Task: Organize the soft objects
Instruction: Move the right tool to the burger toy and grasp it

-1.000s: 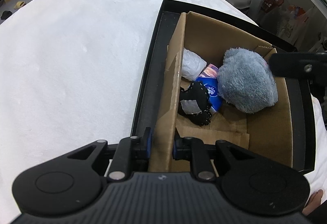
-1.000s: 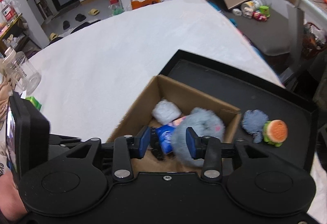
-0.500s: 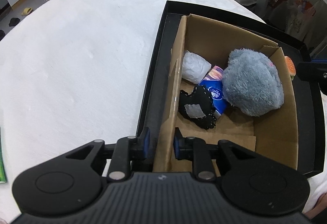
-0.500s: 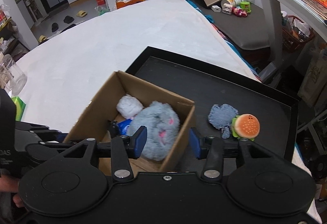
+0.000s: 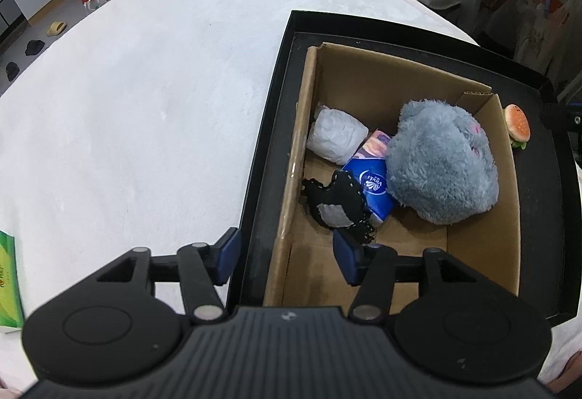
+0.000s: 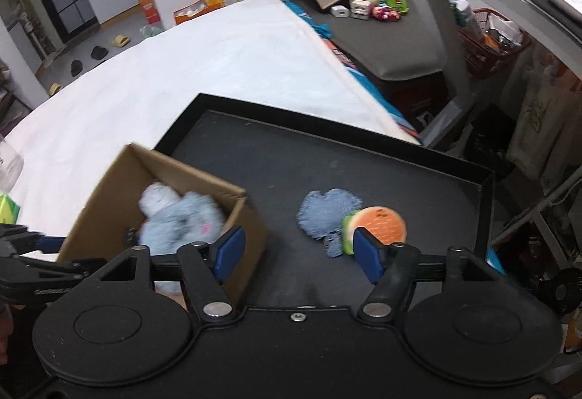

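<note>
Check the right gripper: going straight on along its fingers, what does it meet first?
Probably the bare floor of the black tray, just short of the blue denim piece and burger toy. The right gripper is opening, nothing between its jaws; depth is unclear.

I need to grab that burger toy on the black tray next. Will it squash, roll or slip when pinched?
The burger toy looks plush, so it will probably squash and feel light. It lies tilted against the blue fuzzy piece, so a push may drag both. Its round shape might roll a little on the black tray.
</note>
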`<action>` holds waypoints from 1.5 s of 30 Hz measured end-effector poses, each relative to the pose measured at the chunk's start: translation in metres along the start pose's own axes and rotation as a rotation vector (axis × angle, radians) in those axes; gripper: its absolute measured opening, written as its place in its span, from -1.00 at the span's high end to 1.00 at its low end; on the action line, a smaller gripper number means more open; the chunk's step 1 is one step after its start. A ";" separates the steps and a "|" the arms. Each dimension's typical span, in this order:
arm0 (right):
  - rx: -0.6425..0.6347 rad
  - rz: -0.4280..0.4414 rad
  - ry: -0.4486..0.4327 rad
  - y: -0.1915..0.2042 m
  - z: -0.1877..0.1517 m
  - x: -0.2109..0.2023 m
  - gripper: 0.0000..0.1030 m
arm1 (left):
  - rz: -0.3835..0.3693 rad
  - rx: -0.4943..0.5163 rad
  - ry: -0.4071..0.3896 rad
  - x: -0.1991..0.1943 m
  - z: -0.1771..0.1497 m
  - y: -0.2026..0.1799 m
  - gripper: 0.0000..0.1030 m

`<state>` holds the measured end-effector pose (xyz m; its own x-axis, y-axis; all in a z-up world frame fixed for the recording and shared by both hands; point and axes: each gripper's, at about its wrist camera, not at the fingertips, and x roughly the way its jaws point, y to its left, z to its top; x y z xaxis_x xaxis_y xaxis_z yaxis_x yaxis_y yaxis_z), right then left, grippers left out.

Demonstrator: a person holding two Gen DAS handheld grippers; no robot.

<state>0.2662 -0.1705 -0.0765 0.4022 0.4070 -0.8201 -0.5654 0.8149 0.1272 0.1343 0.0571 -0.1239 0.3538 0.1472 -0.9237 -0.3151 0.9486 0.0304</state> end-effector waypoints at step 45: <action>0.153 0.001 0.021 -0.091 -0.019 0.087 0.04 | 0.166 0.080 0.059 0.026 0.023 -0.055 -0.53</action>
<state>0.3390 -0.2168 -0.1701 0.3855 0.4009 -0.8311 -0.4486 0.8685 0.2108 0.1816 0.0150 -0.1407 0.2498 0.2894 -0.9240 -0.2931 0.9321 0.2127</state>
